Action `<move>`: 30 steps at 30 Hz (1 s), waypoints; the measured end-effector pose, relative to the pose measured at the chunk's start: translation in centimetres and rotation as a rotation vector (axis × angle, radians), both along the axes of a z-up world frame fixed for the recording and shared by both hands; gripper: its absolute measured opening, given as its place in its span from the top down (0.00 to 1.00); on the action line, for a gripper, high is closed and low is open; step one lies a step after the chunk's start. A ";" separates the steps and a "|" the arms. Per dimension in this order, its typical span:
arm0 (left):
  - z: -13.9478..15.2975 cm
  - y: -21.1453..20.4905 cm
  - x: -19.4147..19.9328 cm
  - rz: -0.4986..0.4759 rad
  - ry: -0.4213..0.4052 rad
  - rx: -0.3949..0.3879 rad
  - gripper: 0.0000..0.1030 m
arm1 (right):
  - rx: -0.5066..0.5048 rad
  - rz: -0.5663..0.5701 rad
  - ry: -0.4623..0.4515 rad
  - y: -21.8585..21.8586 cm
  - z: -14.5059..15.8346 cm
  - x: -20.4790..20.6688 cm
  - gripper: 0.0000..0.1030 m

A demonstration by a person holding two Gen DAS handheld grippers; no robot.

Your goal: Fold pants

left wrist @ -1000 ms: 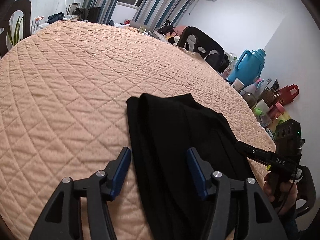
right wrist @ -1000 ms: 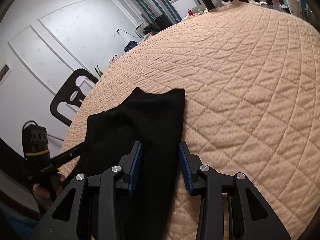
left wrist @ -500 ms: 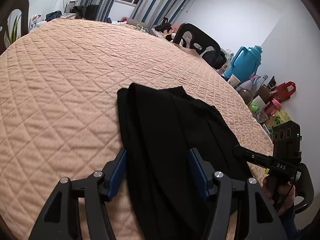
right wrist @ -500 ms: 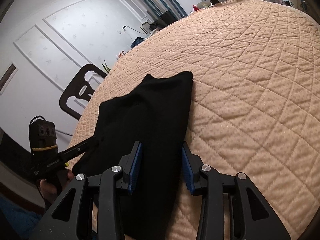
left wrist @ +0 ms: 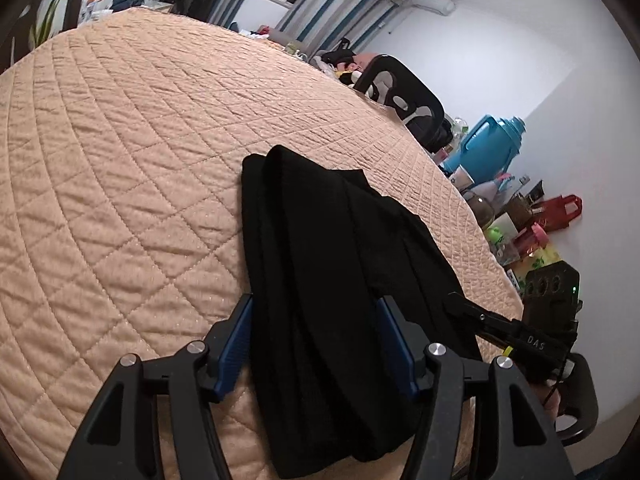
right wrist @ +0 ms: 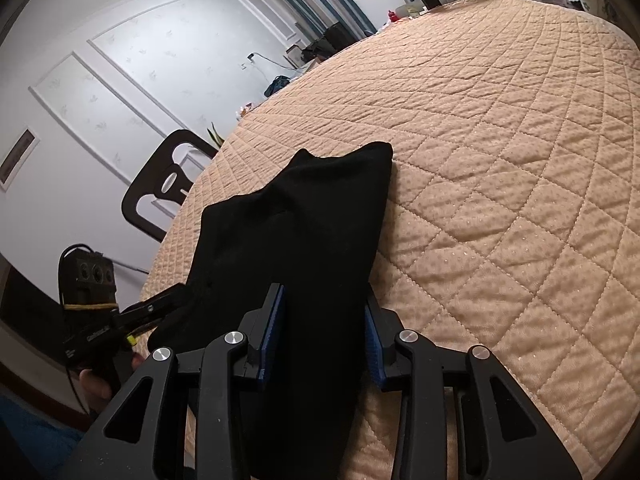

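L fingers [left wrist: 234, 344] part-open astride pants [left wrist: 320, 260], not clamped; R fingers [right wrist: 272, 320] just closing, pants btwn, loose.

The scene is viewed from two fisheye cameras, one mounted behind each gripper's fingers and aimed forward and downward along them. From the left wrist, the quilted cover [left wrist: 120, 168] is seen close up, with the right gripper [left wrist: 454, 300] at 4 o'clock and curtains toward 12. From the right wrist, the left gripper [right wrist: 176, 294] is seen at 8 o'clock. The black pants [left wrist: 328, 264] and the cover are shared by both views.
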State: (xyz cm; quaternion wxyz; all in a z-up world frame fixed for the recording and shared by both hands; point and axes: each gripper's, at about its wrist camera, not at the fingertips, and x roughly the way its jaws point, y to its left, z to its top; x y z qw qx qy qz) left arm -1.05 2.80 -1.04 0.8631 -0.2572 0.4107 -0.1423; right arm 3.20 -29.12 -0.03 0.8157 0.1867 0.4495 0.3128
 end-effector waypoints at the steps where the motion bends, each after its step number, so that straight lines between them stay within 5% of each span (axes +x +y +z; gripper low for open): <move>1: 0.1 -0.1 0.2 -0.002 0.000 0.011 0.39 | -0.002 -0.001 -0.003 0.1 0.0 0.1 0.67; 6: 0.4 -1.2 1.3 0.002 0.004 0.134 0.49 | -0.008 -0.017 -0.004 0.7 -0.1 0.9 0.72; 19: 2.3 -2.2 0.7 -0.031 -0.051 0.211 0.73 | -0.089 -0.023 -0.082 1.8 2.0 -0.1 0.84; 30: 3.9 -2.9 1.0 -0.062 -0.087 0.235 0.76 | -0.068 0.013 -0.144 2.8 4.6 -0.4 0.85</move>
